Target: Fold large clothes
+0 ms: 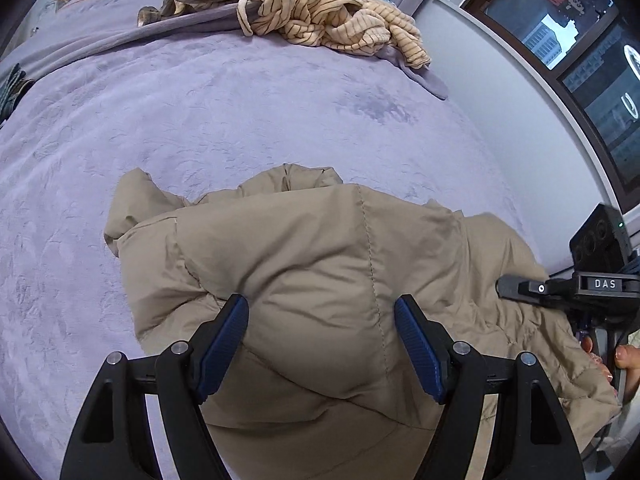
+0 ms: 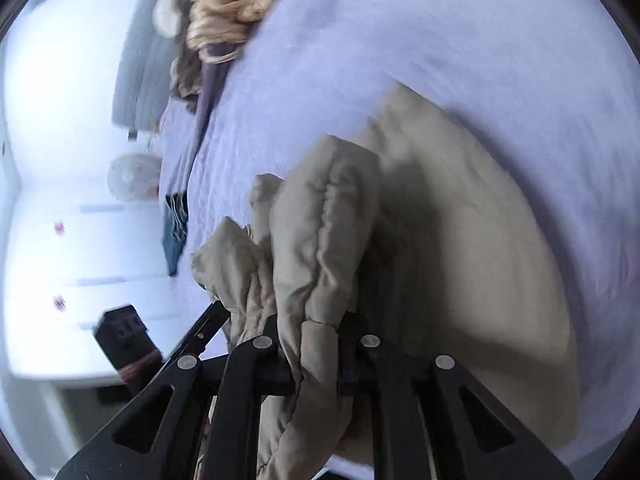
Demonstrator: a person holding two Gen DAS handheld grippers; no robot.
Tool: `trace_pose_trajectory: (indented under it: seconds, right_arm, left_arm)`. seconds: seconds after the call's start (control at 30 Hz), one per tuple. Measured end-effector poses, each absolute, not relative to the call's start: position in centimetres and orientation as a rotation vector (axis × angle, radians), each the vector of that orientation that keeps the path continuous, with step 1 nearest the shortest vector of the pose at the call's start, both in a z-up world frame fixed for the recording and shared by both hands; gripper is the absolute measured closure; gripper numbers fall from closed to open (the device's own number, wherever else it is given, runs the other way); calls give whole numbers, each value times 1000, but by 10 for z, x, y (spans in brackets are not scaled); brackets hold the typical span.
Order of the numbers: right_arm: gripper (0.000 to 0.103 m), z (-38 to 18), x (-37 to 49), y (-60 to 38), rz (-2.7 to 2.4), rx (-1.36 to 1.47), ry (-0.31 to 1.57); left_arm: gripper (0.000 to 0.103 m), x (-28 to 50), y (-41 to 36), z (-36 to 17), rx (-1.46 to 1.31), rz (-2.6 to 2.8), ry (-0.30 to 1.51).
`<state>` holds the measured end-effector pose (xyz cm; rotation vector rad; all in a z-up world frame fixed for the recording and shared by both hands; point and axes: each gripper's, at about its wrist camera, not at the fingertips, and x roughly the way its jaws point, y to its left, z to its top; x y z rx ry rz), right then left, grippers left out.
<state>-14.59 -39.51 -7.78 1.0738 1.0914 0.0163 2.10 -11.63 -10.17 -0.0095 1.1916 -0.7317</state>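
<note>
A large beige padded jacket (image 1: 320, 272) lies bunched on the lilac bedspread (image 1: 200, 120). My left gripper (image 1: 322, 340) is open, its blue pads (image 1: 224, 344) on either side of a puffed panel of the jacket, just above it. My right gripper (image 2: 316, 332) is shut on a thick fold of the jacket (image 2: 320, 240) and holds it lifted off the bed; the rest of the jacket (image 2: 480, 260) lies below. The right gripper also shows at the right edge of the left wrist view (image 1: 520, 288), over the jacket's right side. The right wrist view is blurred.
A heap of striped cream and brown clothes (image 1: 320, 12) lies at the far end of the bed. A dark folded item (image 1: 12, 92) sits at the left edge. A wall and a dark window (image 1: 580, 60) stand to the right. A white cabinet (image 2: 80, 260) and fan (image 2: 132, 180) stand beside the bed.
</note>
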Motion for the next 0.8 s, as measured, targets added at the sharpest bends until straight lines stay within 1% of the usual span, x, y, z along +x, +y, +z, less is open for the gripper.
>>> trace_pose_trajectory:
  seconds: [0.07,0.17,0.23,0.3,0.33,0.37,0.4,0.47,0.53,0.6,0.63,0.67,0.7,0.73,0.8]
  right_arm:
    - [92,-54,-129,-384,81,846,1070]
    - [92,-44,-120,-386,66,658,1105]
    - [92,-64,-120,-405,-26,596,1171]
    - [91,-90,-124,-426,-75,646,1249]
    - [88,-99,-129,-435,-93,701,1273]
    - [82,-99,-136,-442,-118,737,1270]
    - [78,-90,-144,-446,-143,746,1252]
    - [62,-66,-156,-448,-130,741,1211]
    - [61,-38,-165,-445,-63,740,1168]
    - [60,-13,-168,-438,64,811,1131]
    - [56,-8,-165,-432,120,850,1129]
    - [49,-4,-162,-424,191,879,1149]
    - [46,-4,-156,-412,230,869,1193]
    - [44,-7,-150,-397,252,821,1259]
    - [44,-21,-143,-373,261,709,1387]
  left_arm:
    - [27,20,-122,-101,-8,-737,1192]
    - [27,16,-142,-100,4,-750,1187]
    - [27,13,-158,-99,23,-761,1178]
    - [27,9,-176,-100,41,-790,1171]
    - [27,7,-184,-101,54,-800,1171]
    - [27,6,-190,-101,69,-807,1171]
    - [27,6,-194,-102,80,-809,1172]
    - [27,8,-196,-104,86,-811,1179]
    - [27,10,-195,-105,86,-820,1189]
    - [27,11,-195,-105,97,-827,1195]
    - [27,11,-196,-105,106,-830,1197]
    - [27,11,-197,-104,113,-834,1197]
    - [27,12,-197,-103,119,-838,1196]
    - [27,14,-196,-101,114,-841,1194]
    - [27,21,-191,-99,88,-841,1196]
